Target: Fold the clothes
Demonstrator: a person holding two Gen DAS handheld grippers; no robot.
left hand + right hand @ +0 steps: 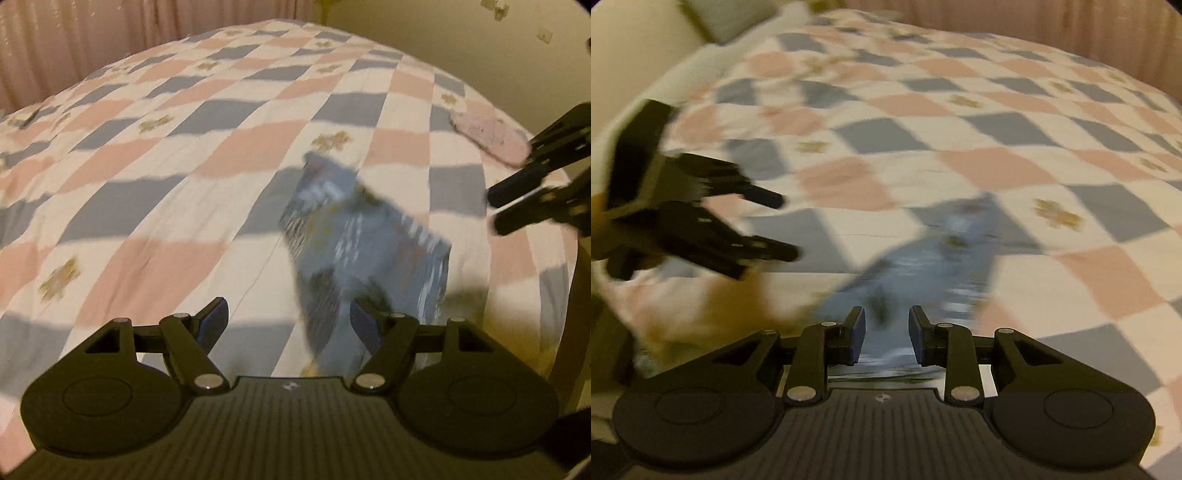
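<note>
in my left wrist view, my left gripper [288,321] had its jaws wide, gripping nothing, the blurred blue garment [362,236] on the checkered bed [184,147] ahead. in my right wrist view, my right gripper [886,332] stood partly parted, empty, over the garment.

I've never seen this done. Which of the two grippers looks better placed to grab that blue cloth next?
Probably the right gripper: its own view shows the blue garment running up between its open fingers. The left gripper is open too, with the garment mostly beside one finger. Blur makes this uncertain.
</note>
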